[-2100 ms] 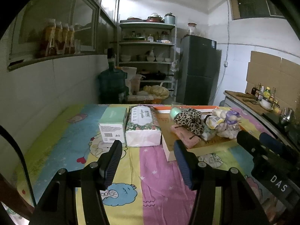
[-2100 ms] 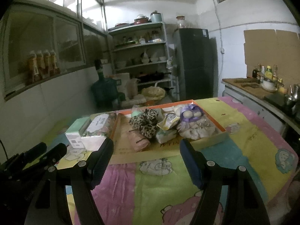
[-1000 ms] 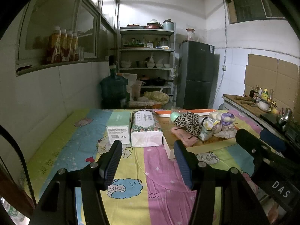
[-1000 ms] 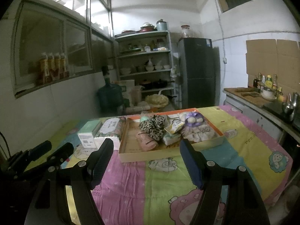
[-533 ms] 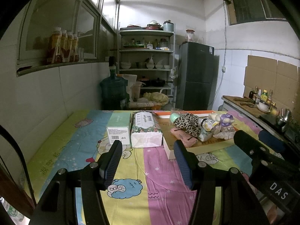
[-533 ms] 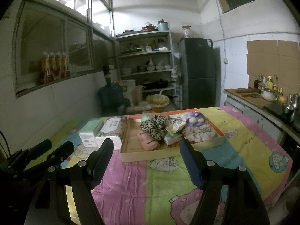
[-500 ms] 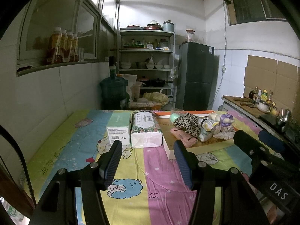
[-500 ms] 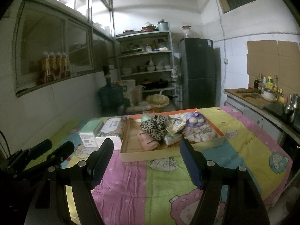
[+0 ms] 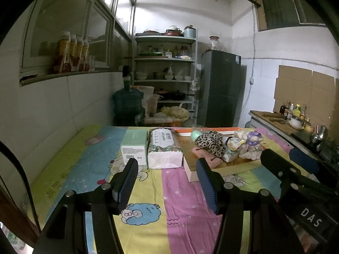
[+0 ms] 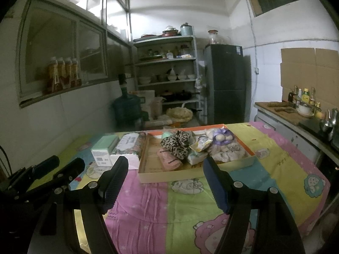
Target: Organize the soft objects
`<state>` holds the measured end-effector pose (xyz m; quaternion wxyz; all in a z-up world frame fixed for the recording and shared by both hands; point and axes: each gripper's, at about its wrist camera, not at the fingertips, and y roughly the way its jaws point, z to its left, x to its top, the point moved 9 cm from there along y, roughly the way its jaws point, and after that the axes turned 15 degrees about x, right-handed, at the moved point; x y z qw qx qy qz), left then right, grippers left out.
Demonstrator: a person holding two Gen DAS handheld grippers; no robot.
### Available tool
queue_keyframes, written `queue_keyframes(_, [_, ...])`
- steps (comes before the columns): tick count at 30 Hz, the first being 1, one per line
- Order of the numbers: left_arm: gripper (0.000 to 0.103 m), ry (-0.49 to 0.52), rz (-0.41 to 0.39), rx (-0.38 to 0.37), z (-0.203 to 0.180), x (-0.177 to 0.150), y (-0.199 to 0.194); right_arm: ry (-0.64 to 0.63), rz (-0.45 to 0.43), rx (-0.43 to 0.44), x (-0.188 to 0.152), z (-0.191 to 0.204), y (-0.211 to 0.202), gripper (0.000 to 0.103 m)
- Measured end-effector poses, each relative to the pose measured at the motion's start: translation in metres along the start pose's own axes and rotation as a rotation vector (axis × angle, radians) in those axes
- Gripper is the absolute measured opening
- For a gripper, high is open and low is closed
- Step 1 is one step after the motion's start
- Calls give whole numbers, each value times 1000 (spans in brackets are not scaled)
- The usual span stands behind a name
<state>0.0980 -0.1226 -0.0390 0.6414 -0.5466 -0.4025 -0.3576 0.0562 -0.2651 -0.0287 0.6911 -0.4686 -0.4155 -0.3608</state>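
On the desk [image 10: 190, 207], under a cartoon-print cloth, the soft things lie in two groups. To the left, outside the tray, a mint-green tissue box [image 10: 103, 148] and a floral tissue pack [image 10: 129, 146] stand side by side, touching or nearly so, the pack just beside the tray's left wall. The shallow cardboard tray [image 10: 190, 174] holds the rest, heaped toward its back and right: a pink folded cloth [image 10: 169, 162], a leopard-print scrunchie [image 10: 175, 142] over it, a small yellow-and-white packet [image 10: 200, 142], a purple-wrapped bundle of pale balls [image 10: 220, 135] and a crumpled whitish bag [image 10: 227, 151]. The tray's near-left floor is bare.

This fits either a sorting nearly finished, with the two tissue packs meant to stay outside, or one where they have yet to go in; the pictures do not settle it.

The left tongs [image 9: 167, 182] and right tongs [image 10: 165, 180] both hover short of the tray, jaws spread wide and holding nothing.

Hard to make out: what the green rounded thing behind the scrunchie is, the print on the packs, and whatever lies beneath the heap. The desk's near edge is hidden behind both tools.
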Motion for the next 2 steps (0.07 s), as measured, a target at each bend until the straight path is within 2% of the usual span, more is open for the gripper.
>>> queue_keyframes(2, [57, 1, -3, -1, -1, 1, -1, 0, 1, 0, 0, 0, 0, 75])
